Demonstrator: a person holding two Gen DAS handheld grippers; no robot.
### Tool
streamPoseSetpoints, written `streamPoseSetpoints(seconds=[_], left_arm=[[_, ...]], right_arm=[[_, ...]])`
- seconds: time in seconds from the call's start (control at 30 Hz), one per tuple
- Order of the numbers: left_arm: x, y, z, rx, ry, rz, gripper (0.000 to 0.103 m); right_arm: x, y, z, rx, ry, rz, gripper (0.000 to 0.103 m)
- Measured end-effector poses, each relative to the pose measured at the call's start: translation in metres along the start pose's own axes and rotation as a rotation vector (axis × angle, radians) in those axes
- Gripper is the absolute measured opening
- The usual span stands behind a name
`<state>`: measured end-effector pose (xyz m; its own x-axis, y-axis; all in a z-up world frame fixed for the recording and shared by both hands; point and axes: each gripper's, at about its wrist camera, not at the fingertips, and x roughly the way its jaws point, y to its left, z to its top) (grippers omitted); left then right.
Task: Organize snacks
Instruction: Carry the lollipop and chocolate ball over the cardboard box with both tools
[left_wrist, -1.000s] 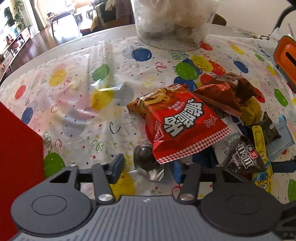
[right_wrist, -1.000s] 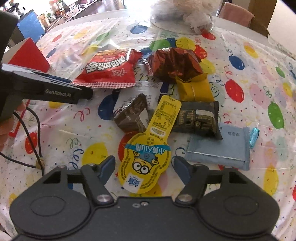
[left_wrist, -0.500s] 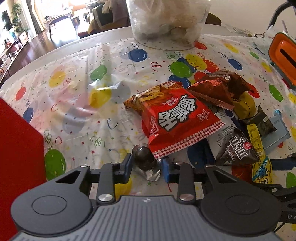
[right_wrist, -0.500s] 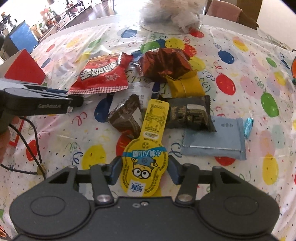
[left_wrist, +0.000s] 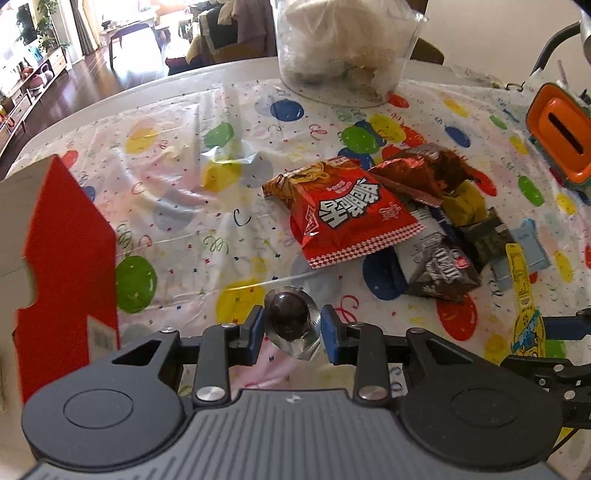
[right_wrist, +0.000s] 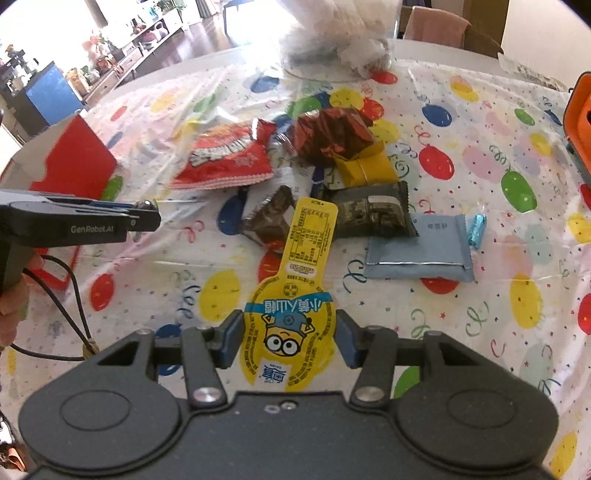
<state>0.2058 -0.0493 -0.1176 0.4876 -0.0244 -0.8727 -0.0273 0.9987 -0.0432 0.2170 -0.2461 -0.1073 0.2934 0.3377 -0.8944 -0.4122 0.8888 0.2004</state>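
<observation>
Blue-padded left gripper (left_wrist: 291, 332) at lower centre of its view, clamped on a dark chocolate ball in clear wrap (left_wrist: 290, 320), apparently lifted off the balloon-print tablecloth (left_wrist: 177, 206). Right gripper (right_wrist: 289, 341) likewise low in frame, closed on the round end of a yellow minion snack pack (right_wrist: 291, 325). Just beyond, mid-frame: brown candy bag (right_wrist: 269, 219), dark wrapper (right_wrist: 373, 216), pale blue packet (right_wrist: 417, 251). Farther up: red noodle bag (left_wrist: 347, 214), red box (left_wrist: 70, 266) at left edge. Topmost, a clear tub (left_wrist: 343, 51).
</observation>
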Motion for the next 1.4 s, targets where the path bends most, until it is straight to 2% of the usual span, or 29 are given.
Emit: streamPoseSetpoints(seconds=[0.33, 0.73, 1.13, 1.4], left_arm=[[-0.057, 0.016, -0.009, -0.031, -0.026, -0.011, 0.032], [-0.125, 0.070, -0.016, -0.080, -0.074, -0.002, 0.032], [-0.165, 0.143, -0.015, -0.120, -0.119, 0.047, 0.032], [-0.175, 0.201, -0.004, -0.137, -0.143, 0.116, 0.032]], right_arm=[[-0.040, 0.033, 0.003, -0.047, -0.049, 0.047, 0.051], [-0.073, 0.104, 0.027, -0.178, -0.101, 0.110, 0.051], [-0.069, 0.196, 0.069, -0.327, -0.139, 0.177, 0.050], [-0.049, 0.256, 0.101, -0.417, -0.150, 0.173, 0.050]])
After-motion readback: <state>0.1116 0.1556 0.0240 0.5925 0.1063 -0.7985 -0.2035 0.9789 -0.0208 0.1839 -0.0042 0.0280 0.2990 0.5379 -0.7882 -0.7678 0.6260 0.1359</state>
